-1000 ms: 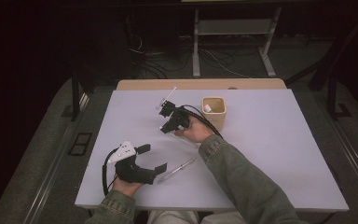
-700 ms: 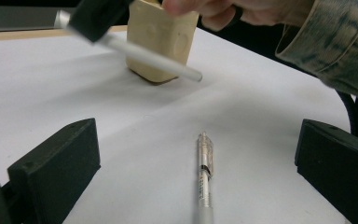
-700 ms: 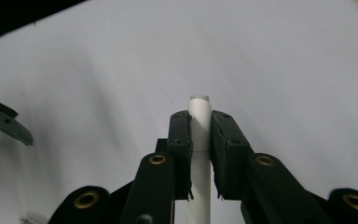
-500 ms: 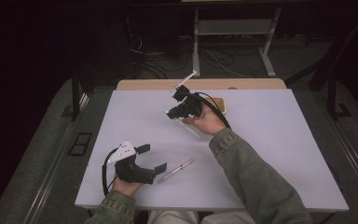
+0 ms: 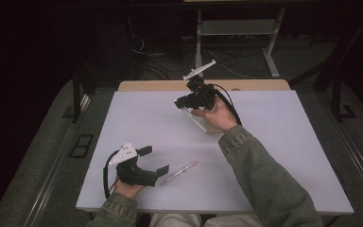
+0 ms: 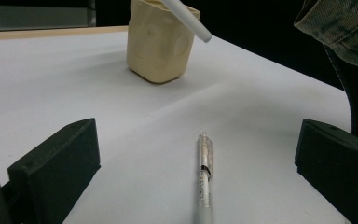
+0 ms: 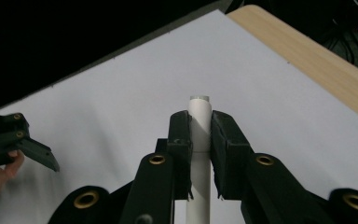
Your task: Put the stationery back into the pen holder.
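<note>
My right gripper is raised above the far middle of the white table top, shut on a white pen whose free end slants down toward the table. From the left gripper view, that pen's end hangs at the rim of a cream cup. In the high view the right hand covers the cup. My left gripper rests at the near left, jaws open. A clear pen lies on the table in front of them, and its tip lies between the jaws, untouched.
A wooden strip runs along the far edge of the table top. Beyond it stand a metal stand and loose cables on a dark floor. A denim sleeve crosses the near right of the table.
The right gripper has lifted and moved toward the far edge with the white pen still clamped. The left gripper and the clear pen have stayed put.
</note>
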Motion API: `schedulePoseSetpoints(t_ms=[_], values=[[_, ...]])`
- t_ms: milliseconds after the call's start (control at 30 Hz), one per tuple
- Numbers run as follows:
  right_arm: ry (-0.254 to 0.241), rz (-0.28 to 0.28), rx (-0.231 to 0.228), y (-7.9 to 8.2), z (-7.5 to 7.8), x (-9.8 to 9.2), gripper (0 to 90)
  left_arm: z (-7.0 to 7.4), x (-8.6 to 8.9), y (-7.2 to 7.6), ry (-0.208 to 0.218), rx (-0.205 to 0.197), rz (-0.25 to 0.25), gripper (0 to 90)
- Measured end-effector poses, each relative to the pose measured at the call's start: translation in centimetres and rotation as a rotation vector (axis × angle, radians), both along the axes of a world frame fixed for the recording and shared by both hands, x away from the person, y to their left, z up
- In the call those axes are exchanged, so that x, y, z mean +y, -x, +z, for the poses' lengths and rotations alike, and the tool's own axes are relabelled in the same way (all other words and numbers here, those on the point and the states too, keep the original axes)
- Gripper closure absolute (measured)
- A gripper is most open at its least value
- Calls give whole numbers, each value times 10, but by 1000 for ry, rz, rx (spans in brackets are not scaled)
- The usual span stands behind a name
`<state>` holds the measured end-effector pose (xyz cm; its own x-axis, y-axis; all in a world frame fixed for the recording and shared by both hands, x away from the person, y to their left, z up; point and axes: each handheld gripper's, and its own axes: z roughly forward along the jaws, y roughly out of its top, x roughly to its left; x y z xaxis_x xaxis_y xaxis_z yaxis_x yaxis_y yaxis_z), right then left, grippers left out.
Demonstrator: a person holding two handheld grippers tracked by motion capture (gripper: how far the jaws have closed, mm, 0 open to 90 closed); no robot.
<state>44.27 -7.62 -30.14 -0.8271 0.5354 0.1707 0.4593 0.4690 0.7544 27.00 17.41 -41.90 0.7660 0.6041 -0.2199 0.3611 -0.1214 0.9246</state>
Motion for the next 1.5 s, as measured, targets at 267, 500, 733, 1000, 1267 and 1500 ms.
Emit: schedulePoseSetpoints(t_ms=[267,500,733,1000,1267,1500], values=[[-69,-29,-27,-2,12,-15,780,0,0,0,2,0,1,0],[-126,-71,-56,-4,22,-27,780,0,0,0,3,0,2,0],[-176,-109,-78,-6,28,-40,780,0,0,0,4,0,2,0],[-226,-156,-110,-10,36,-57,780,0,1,0,9,4,5,0],[-275,-222,-147,-17,36,-78,780,0,1,0,8,1,4,0],[-299,-244,-184,-24,32,-90,780,1,1,0,11,0,5,0]])
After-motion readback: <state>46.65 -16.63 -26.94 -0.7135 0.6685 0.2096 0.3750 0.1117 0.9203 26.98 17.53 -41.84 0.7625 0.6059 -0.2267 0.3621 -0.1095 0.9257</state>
